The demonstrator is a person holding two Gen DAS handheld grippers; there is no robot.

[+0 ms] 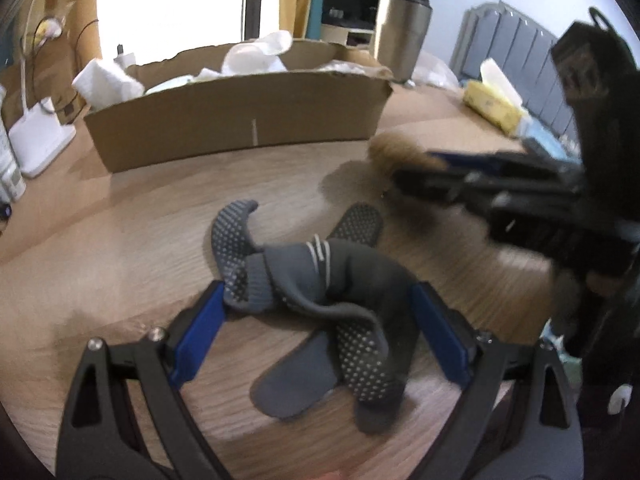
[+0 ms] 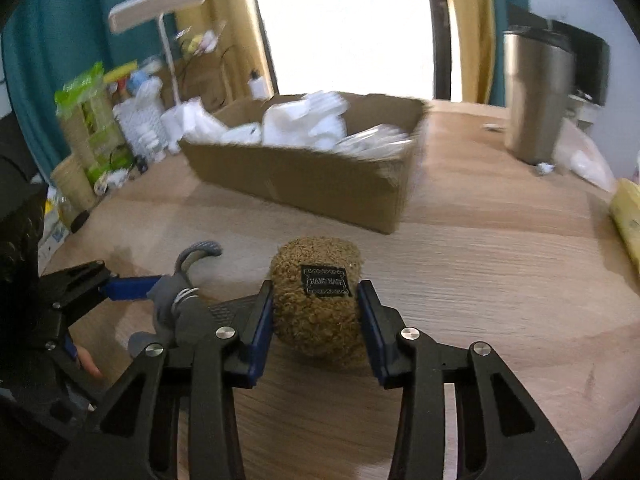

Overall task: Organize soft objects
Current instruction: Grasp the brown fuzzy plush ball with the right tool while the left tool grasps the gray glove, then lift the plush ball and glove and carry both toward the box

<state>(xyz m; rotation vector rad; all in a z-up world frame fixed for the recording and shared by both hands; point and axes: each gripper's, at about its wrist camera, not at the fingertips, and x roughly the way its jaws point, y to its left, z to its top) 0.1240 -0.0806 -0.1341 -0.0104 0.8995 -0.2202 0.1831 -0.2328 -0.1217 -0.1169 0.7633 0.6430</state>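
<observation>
A tangle of grey grip-dot socks [image 1: 316, 276] lies on the wooden table [image 1: 132, 248]. My left gripper [image 1: 318, 292] has its blue fingers on both sides of the bundle, pressed against it. In the right wrist view my right gripper [image 2: 316, 292] is shut on a brown fuzzy plush [image 2: 318, 300] with a black "HAND MADE" label, held just above the table. The socks [image 2: 180, 300] and the left gripper show at its left. The plush [image 1: 396, 152] and the right gripper show blurred in the left wrist view. A cardboard box [image 1: 240, 120] with white soft items stands behind.
The box also shows in the right wrist view [image 2: 312, 184]. A steel canister [image 2: 536, 96] stands at the back right. A yellow pack [image 1: 492, 104] lies near the right edge. A white lamp base [image 1: 40, 136] and bottles stand at the left.
</observation>
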